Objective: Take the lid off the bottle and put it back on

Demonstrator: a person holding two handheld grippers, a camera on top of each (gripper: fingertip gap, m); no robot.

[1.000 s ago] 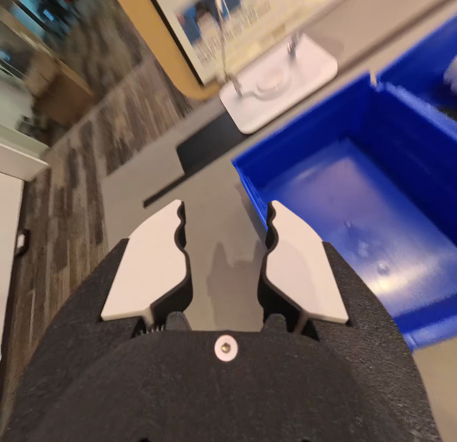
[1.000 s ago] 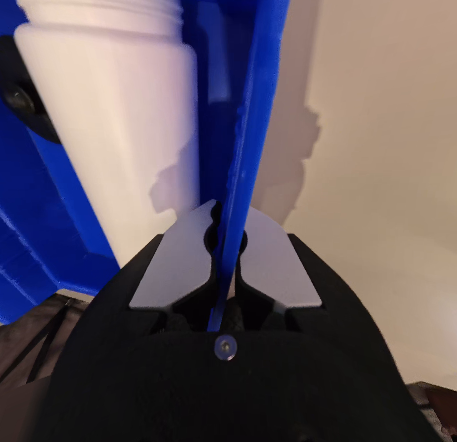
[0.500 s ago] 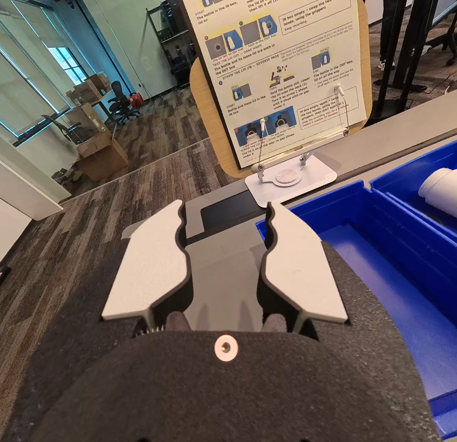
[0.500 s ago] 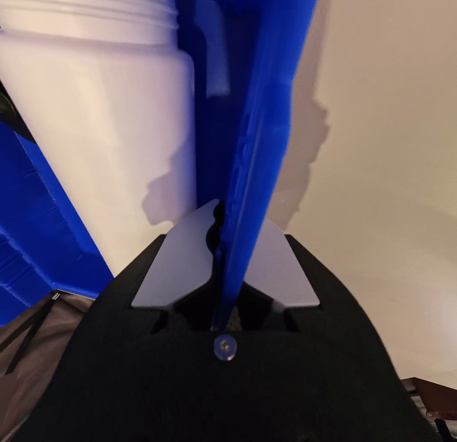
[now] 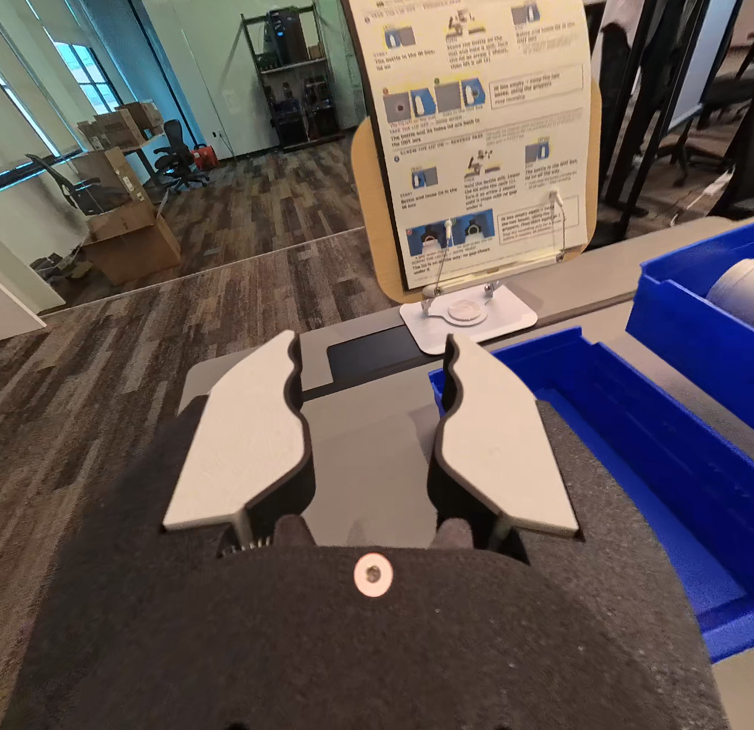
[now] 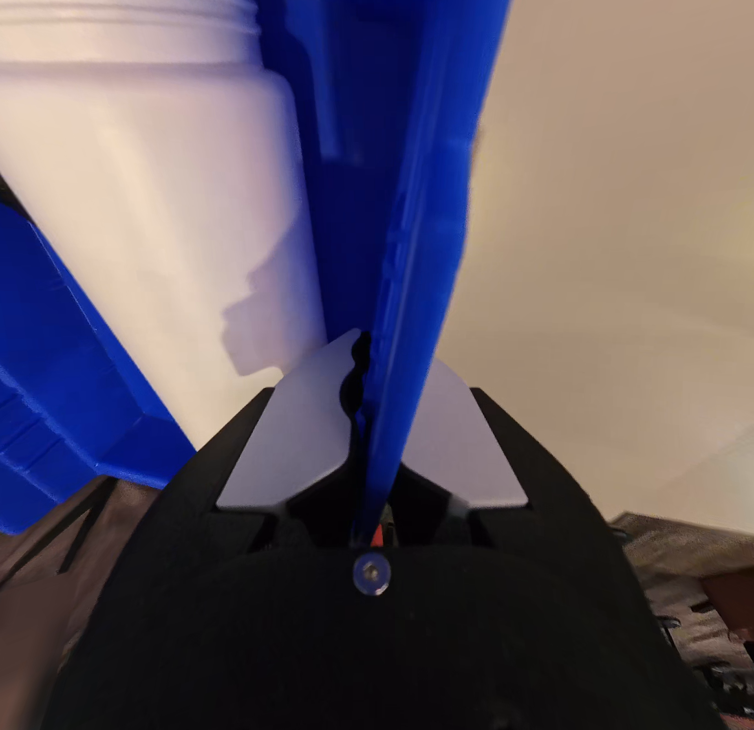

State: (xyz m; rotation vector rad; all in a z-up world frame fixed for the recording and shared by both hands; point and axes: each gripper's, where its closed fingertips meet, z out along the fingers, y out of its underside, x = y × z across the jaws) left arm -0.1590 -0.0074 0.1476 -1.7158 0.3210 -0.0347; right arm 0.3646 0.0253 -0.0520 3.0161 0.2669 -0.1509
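Note:
The white bottle [image 6: 163, 220] lies inside a blue bin, its bare threaded neck [image 6: 122, 12] pointing away from me; no lid shows on it. My right gripper [image 6: 398, 349] is shut on this bin's side wall [image 6: 428, 220], one finger inside beside the bottle, the other outside. In the left wrist view the same bin [image 5: 673, 314] sits at the far right with the bottle [image 5: 734, 290] in it. My left gripper [image 5: 370, 337] is open and empty above the grey table [image 5: 359, 445], just left of a second, empty blue bin [image 5: 612, 424].
An instruction sheet on a stand [image 5: 477, 139] with a white base [image 5: 469, 318] stands at the table's far edge. A black mat [image 5: 371, 353] lies beside it. Carpeted floor [image 5: 122, 384] and the table's left edge are to the left.
My left gripper has tilted up from the table and empty bin toward the room, still open. The bin held by my right gripper has drawn apart from the empty bin, its wall now deeper between the fingers.

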